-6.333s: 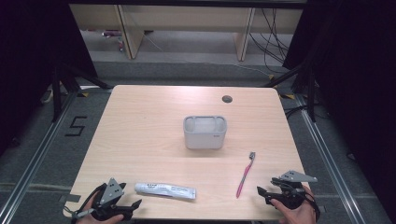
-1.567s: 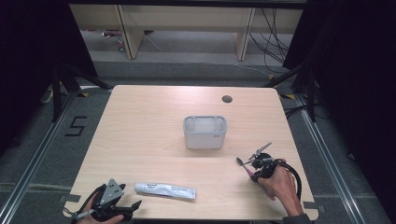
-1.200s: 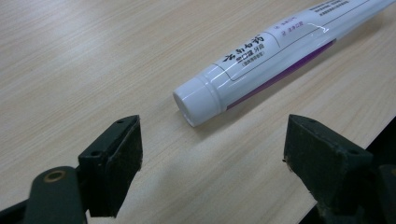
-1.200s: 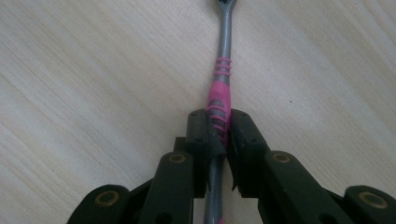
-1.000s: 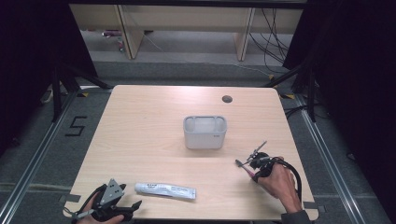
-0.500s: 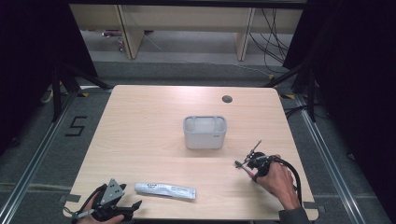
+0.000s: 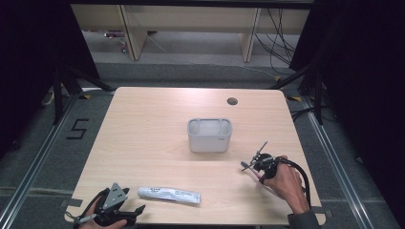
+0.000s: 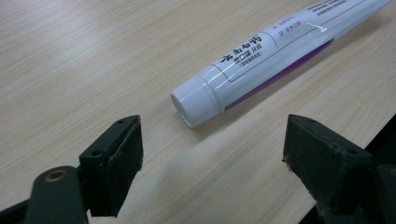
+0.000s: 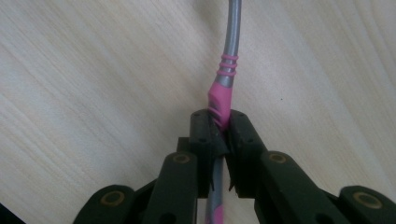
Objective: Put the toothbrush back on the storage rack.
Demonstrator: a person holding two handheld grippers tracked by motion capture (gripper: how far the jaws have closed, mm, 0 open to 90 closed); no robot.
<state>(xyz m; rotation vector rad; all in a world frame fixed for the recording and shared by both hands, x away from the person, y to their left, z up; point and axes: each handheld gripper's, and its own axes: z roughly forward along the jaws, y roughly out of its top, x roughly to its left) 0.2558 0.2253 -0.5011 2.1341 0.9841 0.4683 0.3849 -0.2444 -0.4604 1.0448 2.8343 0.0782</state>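
Observation:
A pink and grey toothbrush (image 7: 263, 147) is clamped in my right gripper (image 7: 258, 165) at the right front of the table. In the right gripper view the jaws (image 9: 219, 128) are shut on the pink handle, and the grey neck of the toothbrush (image 9: 225, 86) runs on beyond them over the wood. A white toothpaste tube (image 7: 169, 194) with a purple stripe lies near the front edge. My left gripper (image 7: 137, 212) rests just left of it, open. In the left gripper view the toothpaste tube (image 8: 261, 60) lies with its cap ahead of my left gripper (image 8: 219, 158), not between its fingers.
A pale grey open-topped holder (image 7: 209, 142) stands at the middle of the table (image 7: 143, 124). A small round hole (image 7: 232, 101) is in the far right of the tabletop. Dark frame posts and cables stand around the table.
Since the earliest frame the right gripper left the front right corner and took hold of the toothbrush, which then lay flat. Over the last second it drifted slightly left. The left gripper kept still.

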